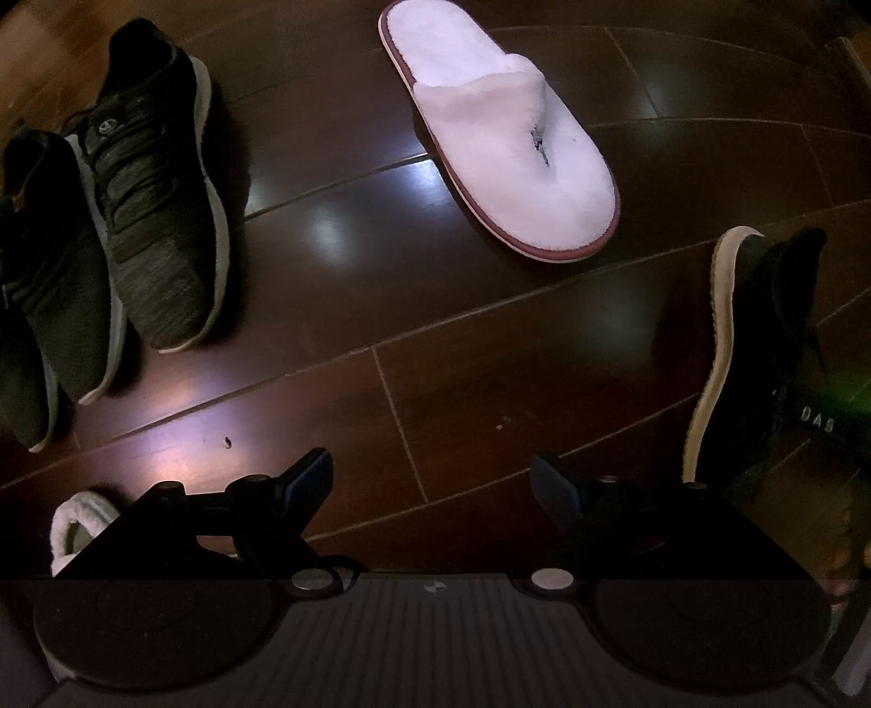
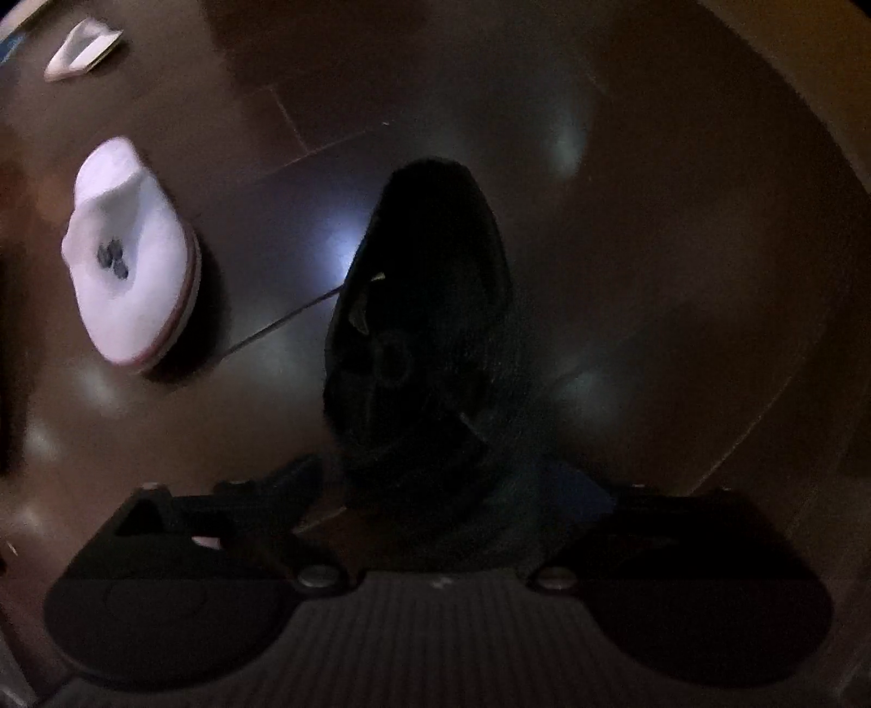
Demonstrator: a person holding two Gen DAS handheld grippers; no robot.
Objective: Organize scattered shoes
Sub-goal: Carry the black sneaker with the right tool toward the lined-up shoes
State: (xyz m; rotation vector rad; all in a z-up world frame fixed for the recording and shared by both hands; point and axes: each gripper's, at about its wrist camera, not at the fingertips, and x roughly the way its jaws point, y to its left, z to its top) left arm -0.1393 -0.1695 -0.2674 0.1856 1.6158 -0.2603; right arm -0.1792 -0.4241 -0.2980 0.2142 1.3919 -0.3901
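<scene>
In the left wrist view, a pair of dark knit sneakers with white soles stands side by side at the left, one (image 1: 158, 190) beside the other (image 1: 49, 272). A pink fluffy slipper (image 1: 501, 136) lies alone at the top centre. My left gripper (image 1: 433, 479) hangs open above bare floor with nothing between its fingers. At the right a black shoe (image 1: 773, 305) is tilted on its side, showing its pale sole. In the right wrist view, that black shoe (image 2: 435, 261) fills the space between the fingers of my right gripper (image 2: 446, 479), which is shut on its heel end.
Dark glossy wooden floor (image 1: 354, 272) runs under everything. A white fleecy slipper (image 1: 76, 523) peeks out behind my left finger at the lower left. The pink slipper (image 2: 130, 256) shows blurred at the left of the right wrist view, with a small white object (image 2: 81, 49) far beyond.
</scene>
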